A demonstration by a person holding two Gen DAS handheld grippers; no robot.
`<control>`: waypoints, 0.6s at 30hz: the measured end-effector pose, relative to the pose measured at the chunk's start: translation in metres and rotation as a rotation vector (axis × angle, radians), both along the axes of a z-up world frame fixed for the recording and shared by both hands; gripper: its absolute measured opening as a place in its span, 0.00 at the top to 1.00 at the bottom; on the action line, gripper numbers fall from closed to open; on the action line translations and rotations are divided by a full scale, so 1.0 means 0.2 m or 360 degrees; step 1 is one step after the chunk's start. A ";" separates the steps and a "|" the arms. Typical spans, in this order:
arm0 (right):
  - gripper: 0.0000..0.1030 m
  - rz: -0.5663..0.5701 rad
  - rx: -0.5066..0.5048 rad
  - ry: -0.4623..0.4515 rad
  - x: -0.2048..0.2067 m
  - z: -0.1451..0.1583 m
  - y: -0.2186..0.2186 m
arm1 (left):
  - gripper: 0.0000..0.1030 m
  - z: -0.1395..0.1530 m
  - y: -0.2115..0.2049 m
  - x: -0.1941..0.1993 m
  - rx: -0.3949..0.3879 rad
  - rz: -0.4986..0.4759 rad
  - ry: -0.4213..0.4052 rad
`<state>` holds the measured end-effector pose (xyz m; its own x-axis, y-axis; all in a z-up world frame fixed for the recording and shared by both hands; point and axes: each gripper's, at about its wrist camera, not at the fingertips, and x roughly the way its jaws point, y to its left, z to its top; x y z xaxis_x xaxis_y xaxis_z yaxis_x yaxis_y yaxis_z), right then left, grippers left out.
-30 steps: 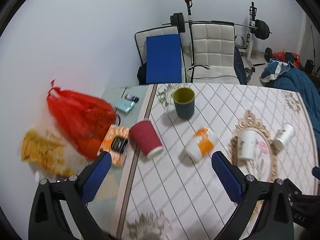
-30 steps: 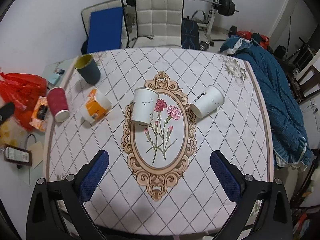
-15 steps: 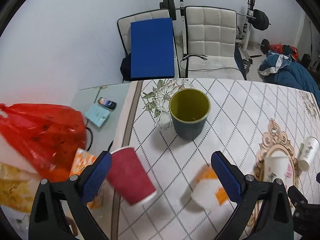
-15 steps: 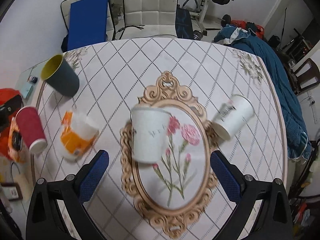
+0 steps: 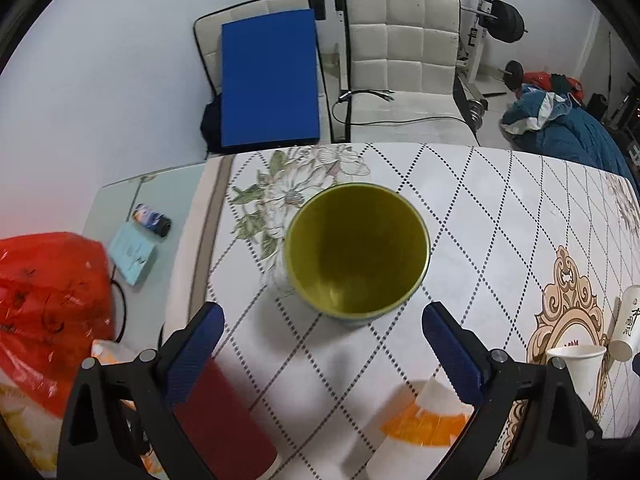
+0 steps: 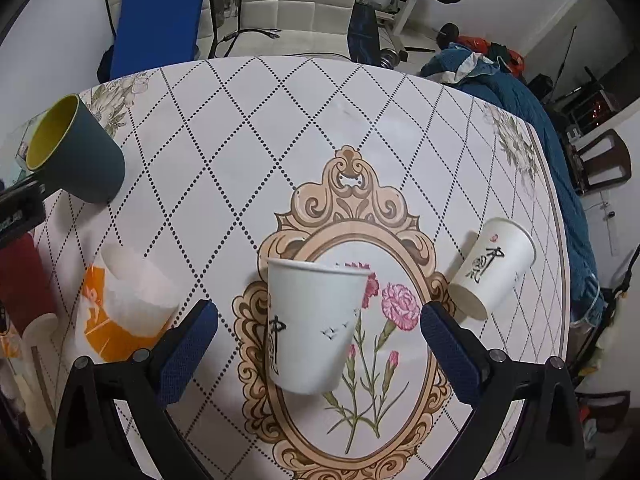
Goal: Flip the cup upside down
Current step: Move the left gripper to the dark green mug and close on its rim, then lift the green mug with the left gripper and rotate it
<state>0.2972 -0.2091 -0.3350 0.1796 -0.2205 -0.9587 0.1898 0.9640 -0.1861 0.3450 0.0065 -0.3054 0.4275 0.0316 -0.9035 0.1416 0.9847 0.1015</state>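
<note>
Left wrist view: my left gripper (image 5: 320,324) is spread wide, nothing between the blue pads (image 5: 198,344), hovering just short of the green cup (image 5: 357,254). That cup stands upright, mouth up, yellow-green inside, on the tablecloth (image 5: 480,208) near the table's far-left corner, w/ the flower print just behind it. Cup sits roughly centred btwn my two fingers but isn't touched by either. Red cup (image 5: 222,424) lies on its side under the left finger; orange-and-white cup (image 5: 420,424) lies on its side near the right finger. Red bag (image 5: 48,312) off the cloth to the left, small blue pad (image 5: 132,254) beside it.

Right wrist view: my right gripper (image 6: 318,320) is also wide apart, holding nothing. White cup (image 6: 312,324) stands mouth up on the oval flower frame, tilted-looking thru the fisheye, btwn the fingers w/o contact on either side. 2nd white cup (image 6: 492,268) lies on its side to the right, just outside the frame. Green cup shows at far left (image 6: 80,156), well apart from this gripper. Chairs (image 6: 288,4) beyond the table.
</note>
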 end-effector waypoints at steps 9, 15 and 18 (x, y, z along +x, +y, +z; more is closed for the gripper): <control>0.00 0.0037 -0.0042 0.0015 0.06 -0.02 0.04 | 0.01 -0.08 -0.01 0.13 -0.0028 0.0026 0.0012; 0.00 0.0039 -0.0049 0.0012 0.09 -0.02 0.03 | 0.12 -0.14 -0.03 0.18 -0.0036 0.0014 0.0030; 0.00 0.0027 -0.0051 0.0014 0.09 -0.02 0.02 | 0.22 -0.16 -0.05 0.19 -0.0043 -0.0009 0.0042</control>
